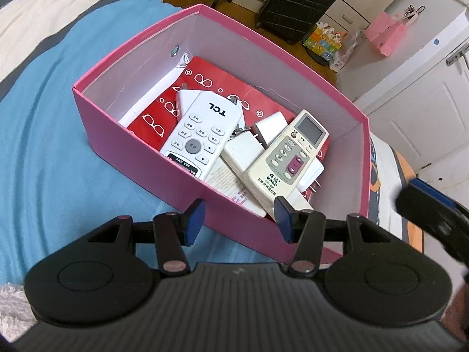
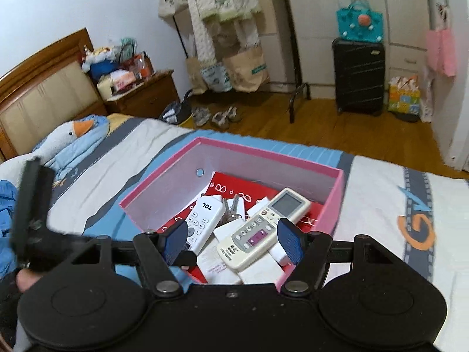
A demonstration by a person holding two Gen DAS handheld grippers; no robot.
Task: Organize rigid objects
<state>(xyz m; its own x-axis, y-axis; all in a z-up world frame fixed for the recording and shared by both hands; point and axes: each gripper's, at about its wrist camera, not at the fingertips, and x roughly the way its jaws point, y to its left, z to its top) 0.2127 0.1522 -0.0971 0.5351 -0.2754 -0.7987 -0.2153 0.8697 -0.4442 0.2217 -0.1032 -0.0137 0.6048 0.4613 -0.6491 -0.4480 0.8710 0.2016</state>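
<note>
A pink box (image 1: 96, 111) (image 2: 164, 193) sits on the bed. Inside it lie a white TCL remote (image 1: 202, 135) (image 2: 205, 214), a beige air-conditioner remote (image 1: 290, 155) (image 2: 263, 228), white chargers (image 1: 269, 126), keys (image 1: 239, 130) and a red printed paper (image 1: 222, 88). My left gripper (image 1: 239, 217) hangs open over the box's near wall, one finger outside and one inside, holding nothing. My right gripper (image 2: 233, 240) is open above the near end of the box, with the beige remote below the gap and untouched. Each gripper also shows blurred at the edge of the other's view.
The box rests on a blue and white bedspread (image 1: 58, 146). A goose plush (image 2: 73, 135) lies near the headboard. Beyond the bed are a wooden floor, a black suitcase (image 2: 359, 76), a bedside table (image 2: 143, 96) and hanging clothes.
</note>
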